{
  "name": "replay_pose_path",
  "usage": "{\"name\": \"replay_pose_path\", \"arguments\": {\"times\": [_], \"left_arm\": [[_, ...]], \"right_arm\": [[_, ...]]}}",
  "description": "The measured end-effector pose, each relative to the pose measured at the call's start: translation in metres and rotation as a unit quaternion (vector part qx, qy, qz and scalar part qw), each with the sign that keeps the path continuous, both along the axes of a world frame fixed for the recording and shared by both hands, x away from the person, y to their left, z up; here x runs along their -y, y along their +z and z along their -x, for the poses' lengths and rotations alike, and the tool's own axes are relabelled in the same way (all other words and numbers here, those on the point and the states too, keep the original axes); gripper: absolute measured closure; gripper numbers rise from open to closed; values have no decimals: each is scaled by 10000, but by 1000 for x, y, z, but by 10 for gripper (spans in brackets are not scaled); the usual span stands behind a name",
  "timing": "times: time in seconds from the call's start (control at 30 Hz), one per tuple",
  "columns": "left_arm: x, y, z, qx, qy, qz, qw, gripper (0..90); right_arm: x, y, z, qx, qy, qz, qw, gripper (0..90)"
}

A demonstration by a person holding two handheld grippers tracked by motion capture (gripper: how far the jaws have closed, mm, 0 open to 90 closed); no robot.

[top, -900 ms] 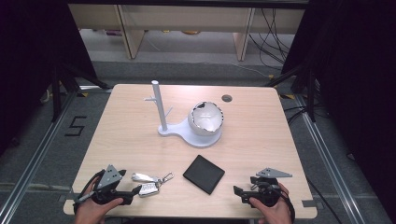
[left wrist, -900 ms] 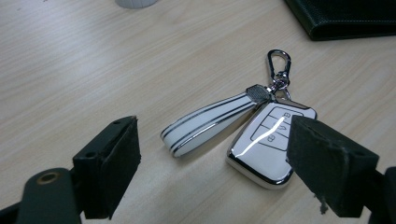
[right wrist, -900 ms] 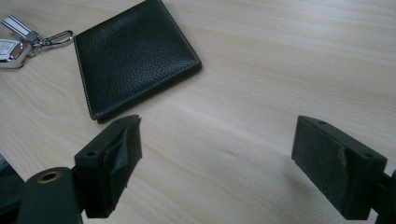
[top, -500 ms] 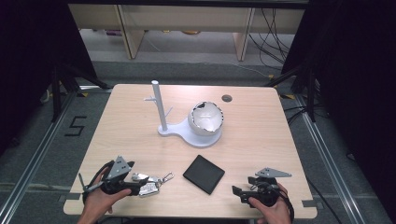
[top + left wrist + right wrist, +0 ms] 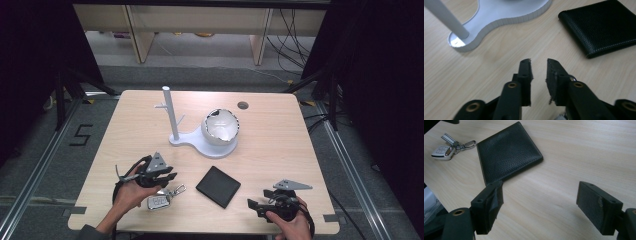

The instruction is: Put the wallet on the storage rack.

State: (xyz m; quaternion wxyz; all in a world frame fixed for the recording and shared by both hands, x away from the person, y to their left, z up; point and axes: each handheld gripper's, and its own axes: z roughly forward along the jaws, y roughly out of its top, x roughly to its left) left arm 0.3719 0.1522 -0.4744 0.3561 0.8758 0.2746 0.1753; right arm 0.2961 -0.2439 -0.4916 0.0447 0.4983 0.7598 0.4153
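My left gripper (image 5: 166,176) (image 5: 539,61) hovers at the front left of the table, just above a silver car key fob (image 5: 159,201) on a ring with a clip. Its jaws stand a narrow gap apart with only bare wood showing between them, and a bit of the key ring (image 5: 572,78) peeks out behind one jaw. A black leather wallet (image 5: 218,186) (image 5: 599,27) (image 5: 507,151) lies flat in the front middle. At the front right, my right gripper (image 5: 257,199) (image 5: 540,186) is wide open and empty, pointing towards the wallet and the key fob (image 5: 442,151) beyond it.
A white stand (image 5: 200,143) (image 5: 506,15) sits mid-table, with an upright pegged post (image 5: 170,112) and a white bowl (image 5: 220,127) on its base. A round cable hole (image 5: 243,105) is near the far edge. The table's front edge is close behind both hands.
My left hand has moved right and forward from the table's left front corner to just over the keys. The right hand, wallet and stand have stayed put.
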Motion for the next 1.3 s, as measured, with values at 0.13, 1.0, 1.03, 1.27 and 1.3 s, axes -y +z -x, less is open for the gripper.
{"name": "replay_pose_path", "arguments": {"times": [0.13, 1.0, 1.03, 1.27, 1.3], "left_arm": [[16, -3, -10, -109, -155, -49, 9998, 835], [77, -26, -25, -757, -821, -363, 9931, 891], [77, -26, -25, -757, -821, -363, 9931, 892], [79, -23, -17, -837, -974, -510, 9904, 891], [81, -23, -15, -872, -1008, -504, 9898, 891]], "right_arm": [[0, -1, -1, 87, 59, 116, 9999, 232], [-8, -4, -5, -56, 235, -51, 9997, 252], [-8, -5, -6, -82, 279, -140, 9995, 252], [-13, -5, -8, -326, 175, -292, 9989, 258], [-14, -7, -9, -298, 143, -347, 9988, 259]]}}
